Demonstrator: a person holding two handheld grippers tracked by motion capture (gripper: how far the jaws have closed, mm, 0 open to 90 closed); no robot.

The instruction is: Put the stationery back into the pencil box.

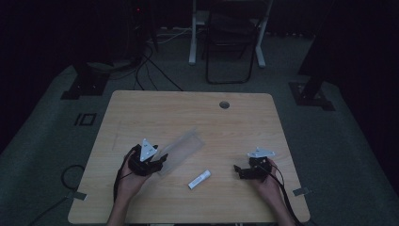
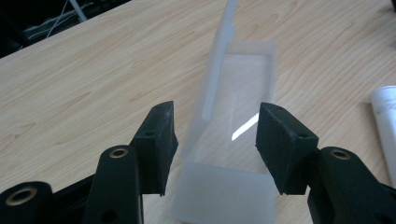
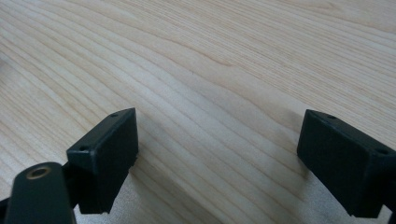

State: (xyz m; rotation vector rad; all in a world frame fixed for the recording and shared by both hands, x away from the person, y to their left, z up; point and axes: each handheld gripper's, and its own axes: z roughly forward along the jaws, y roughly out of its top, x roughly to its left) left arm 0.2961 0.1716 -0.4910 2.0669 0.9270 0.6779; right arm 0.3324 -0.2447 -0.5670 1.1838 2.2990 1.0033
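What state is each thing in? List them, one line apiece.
Clear box: lying on the table, open, its lid standing up from one long side.
White tube: lying flat on the table between the grippers, untouched.
Left gripper: jaws open, astride the box's near end, pads clear of it.
Right gripper: jaws open, nothing between them, over bare table.

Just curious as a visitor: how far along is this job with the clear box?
Done: the clear box lies open on the table. In hand: nothing; the left tool stands open around the box, the right tool open. Left, probably: the white tube lies outside.
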